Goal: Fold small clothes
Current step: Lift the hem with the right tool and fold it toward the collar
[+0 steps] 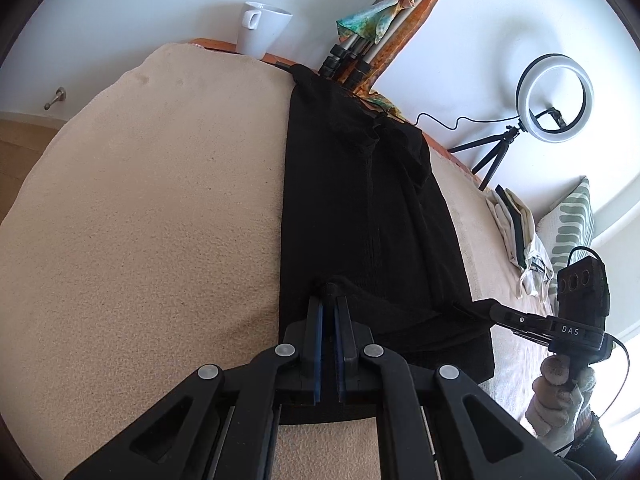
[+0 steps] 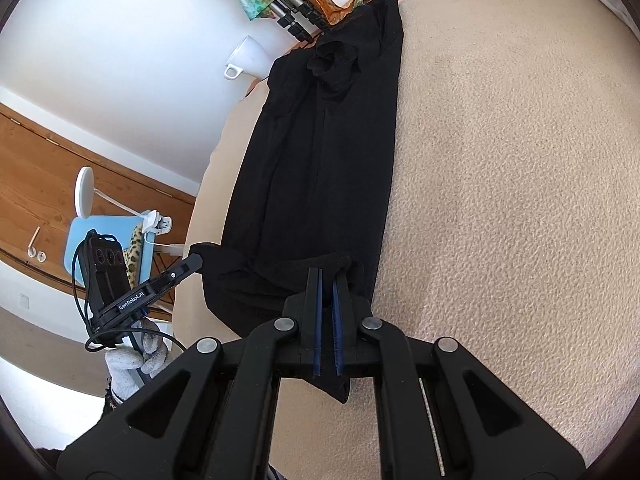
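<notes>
Black garment [image 1: 368, 216] lies lengthwise mid-frame on the beige counter [image 1: 152, 216], already narrowed to a long strip. Left gripper [image 1: 328, 300] and right gripper [image 2: 329, 270] fingers pinch its near hem corners. Crosswise folds remain, I'd judge.

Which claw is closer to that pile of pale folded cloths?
Right. The right gripper pinches a corner of the black garment beside the pile; the left gripper grips the other corner, farther away.

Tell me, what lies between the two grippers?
Only the black garment's near edge, stretched between left gripper and right gripper; both views show it.
</notes>
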`<state>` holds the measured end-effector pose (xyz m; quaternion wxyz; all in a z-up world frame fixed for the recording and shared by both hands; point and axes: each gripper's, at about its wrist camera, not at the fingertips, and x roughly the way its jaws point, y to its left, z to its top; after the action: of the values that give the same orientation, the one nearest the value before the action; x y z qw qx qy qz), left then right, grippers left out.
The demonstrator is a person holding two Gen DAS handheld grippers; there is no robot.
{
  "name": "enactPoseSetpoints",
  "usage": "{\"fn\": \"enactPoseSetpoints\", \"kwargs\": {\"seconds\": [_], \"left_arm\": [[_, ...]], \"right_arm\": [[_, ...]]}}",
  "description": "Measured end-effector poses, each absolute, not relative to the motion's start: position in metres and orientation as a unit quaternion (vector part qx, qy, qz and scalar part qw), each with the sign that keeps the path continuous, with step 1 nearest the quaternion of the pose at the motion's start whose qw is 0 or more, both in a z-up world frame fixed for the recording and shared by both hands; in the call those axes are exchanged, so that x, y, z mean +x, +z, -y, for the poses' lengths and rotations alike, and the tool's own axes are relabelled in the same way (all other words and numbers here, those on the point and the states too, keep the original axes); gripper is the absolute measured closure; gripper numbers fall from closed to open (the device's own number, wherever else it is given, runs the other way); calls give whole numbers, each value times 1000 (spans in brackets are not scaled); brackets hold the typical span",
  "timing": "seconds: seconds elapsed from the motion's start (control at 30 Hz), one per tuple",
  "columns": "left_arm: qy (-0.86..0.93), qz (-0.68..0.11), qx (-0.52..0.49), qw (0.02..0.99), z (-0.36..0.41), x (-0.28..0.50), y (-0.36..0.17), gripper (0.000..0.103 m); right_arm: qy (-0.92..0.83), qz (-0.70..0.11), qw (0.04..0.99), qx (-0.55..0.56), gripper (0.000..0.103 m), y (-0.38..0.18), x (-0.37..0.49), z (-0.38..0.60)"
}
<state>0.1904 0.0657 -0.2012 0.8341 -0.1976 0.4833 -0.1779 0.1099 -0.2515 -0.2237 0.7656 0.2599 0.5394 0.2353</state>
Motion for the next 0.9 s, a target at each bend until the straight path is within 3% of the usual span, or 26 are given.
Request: {"fn": "enactPoseSetpoints", "kwargs": {"seconds": [0.17,0.23,0.27,0.4,0.7,0.9], "left_arm": [[-186,-484,-209,829,-66,194,-207,100],[-187,-473,-207,836,-67,192,-202,78],[-187,-466,-205,840,-68,189,-198,76],[-197,-448,-185,852,-69,176,-181,76],[-220,-487,-109,838,-43,155,-196,79],[-213,-503,-122,829,-41,173,-212,79]], "right_arm": [[225,-547,770,242,97,-230,116,248],[228,-545,773,232,97,-226,116,247],[229,-541,778,225,97,-222,116,246],[232,-519,802,181,86,-201,107,245],[283,-524,792,134,86,-199,81,225],[289,-547,779,103,86,-220,87,206]]}}
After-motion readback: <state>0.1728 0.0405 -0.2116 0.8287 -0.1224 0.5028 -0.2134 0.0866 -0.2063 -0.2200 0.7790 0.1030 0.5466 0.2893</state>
